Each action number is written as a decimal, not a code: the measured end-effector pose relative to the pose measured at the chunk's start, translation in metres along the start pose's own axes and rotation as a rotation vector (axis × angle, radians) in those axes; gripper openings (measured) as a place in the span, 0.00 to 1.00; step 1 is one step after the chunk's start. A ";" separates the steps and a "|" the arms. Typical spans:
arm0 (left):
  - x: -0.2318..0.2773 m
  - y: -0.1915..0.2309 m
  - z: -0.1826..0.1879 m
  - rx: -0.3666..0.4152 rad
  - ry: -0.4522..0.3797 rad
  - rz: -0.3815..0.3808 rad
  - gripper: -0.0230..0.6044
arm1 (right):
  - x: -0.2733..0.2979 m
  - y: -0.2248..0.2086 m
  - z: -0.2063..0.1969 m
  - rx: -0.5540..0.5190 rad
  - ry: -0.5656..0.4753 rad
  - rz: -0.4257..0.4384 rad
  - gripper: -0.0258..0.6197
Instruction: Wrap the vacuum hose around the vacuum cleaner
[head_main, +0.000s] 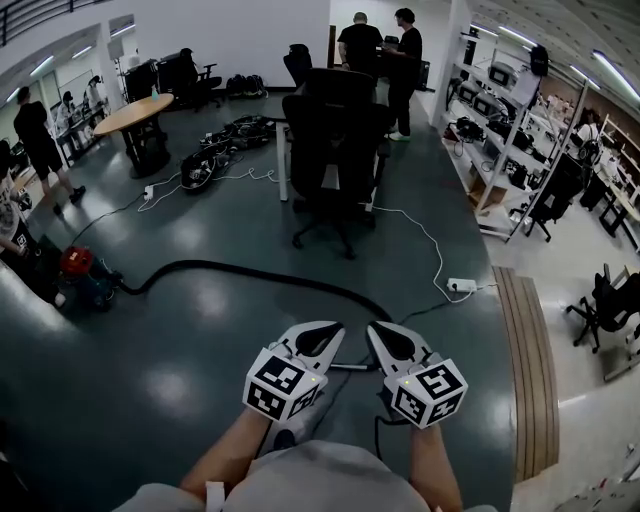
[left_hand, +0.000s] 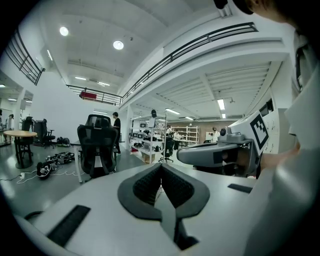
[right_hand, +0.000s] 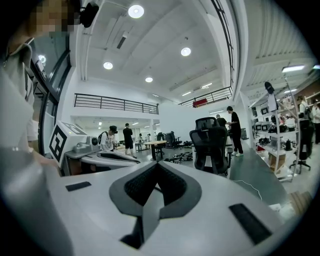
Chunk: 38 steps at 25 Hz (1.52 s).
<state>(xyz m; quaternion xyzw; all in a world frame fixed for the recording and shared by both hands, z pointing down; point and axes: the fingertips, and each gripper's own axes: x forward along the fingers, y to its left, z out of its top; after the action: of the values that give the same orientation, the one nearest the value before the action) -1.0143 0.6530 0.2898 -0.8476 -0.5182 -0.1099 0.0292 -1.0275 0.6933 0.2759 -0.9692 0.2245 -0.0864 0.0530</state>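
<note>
Left claw (head_main: 325, 340) and right claw (head_main: 383, 340) are both closed, empty, side by side. The black vacuum hose (head_main: 250, 269) lies along the floor from the red vacuum cleaner (head_main: 80, 275) at left. It is likely light and springy, best gripped near its free end.

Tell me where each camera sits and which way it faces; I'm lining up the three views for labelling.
Head view: on the person's head, facing forward and steeply down at the hose and vacuum cleaner; shows forearms, left claw, right claw.
Left gripper view: on the left claw, looking level along its shut jaws into the room; right claw at right.
Right gripper view: on the right claw, along its shut jaws; left claw at left.
Shared: all three see the black office chair.
</note>
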 end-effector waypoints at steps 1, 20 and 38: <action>0.001 0.000 0.001 0.000 0.001 0.002 0.05 | -0.001 0.000 0.000 -0.001 0.001 0.006 0.05; 0.033 -0.007 -0.013 0.009 0.056 0.140 0.05 | -0.028 -0.045 -0.015 -0.022 0.025 0.096 0.05; 0.076 0.055 -0.030 -0.039 0.084 0.111 0.05 | 0.036 -0.091 -0.029 -0.009 0.099 0.036 0.05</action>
<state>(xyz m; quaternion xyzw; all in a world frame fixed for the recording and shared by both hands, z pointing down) -0.9369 0.6884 0.3393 -0.8701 -0.4664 -0.1540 0.0404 -0.9628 0.7573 0.3227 -0.9598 0.2445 -0.1323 0.0391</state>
